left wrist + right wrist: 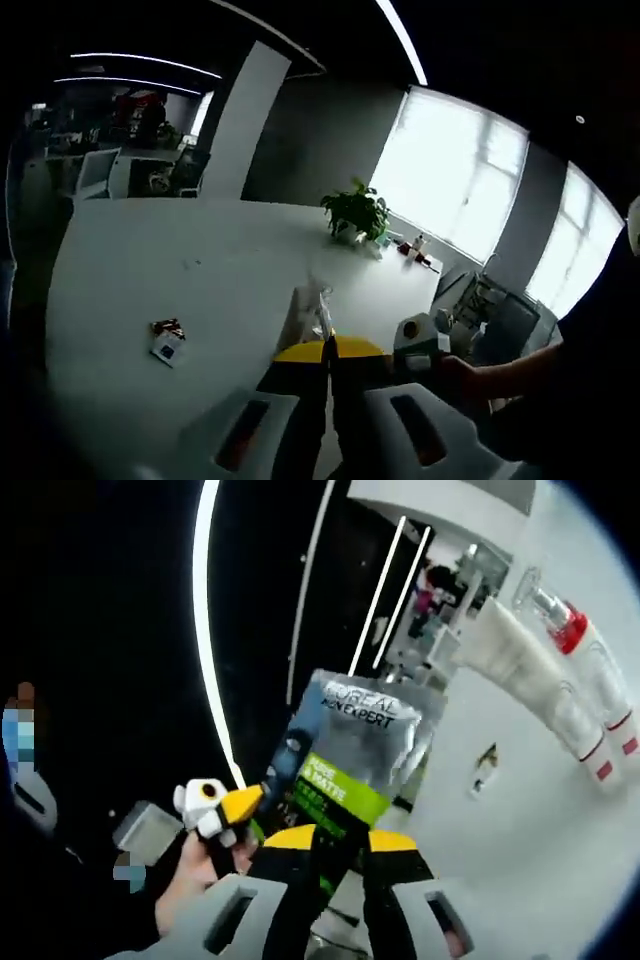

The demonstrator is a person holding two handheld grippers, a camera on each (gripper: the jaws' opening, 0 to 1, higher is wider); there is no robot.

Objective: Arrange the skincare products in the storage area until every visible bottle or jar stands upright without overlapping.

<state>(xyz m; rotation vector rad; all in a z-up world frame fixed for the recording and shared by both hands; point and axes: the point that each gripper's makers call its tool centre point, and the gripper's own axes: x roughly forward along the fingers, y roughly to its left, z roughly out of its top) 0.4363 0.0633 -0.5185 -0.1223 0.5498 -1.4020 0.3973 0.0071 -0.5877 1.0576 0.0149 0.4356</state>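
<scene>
Sachet: grey L'Oreal Men Expert sachet [352, 758] with green label, pinched at its lower edge by the right gripper [340, 855], jaws closed on it.
Left gripper: [329, 362] jaws pressed together on a thin clear packet [322, 312], above the white table [150, 270].
Tubes: white tubes with red bands [560, 690] lying on the table, well apart from the sachet.
Extras: potted plant [357, 212]; small card [167, 340].

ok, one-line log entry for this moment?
left gripper: shut on clear packet | right gripper: shut on L'Oreal Men Expert sachet | white tubes: lying on table
</scene>
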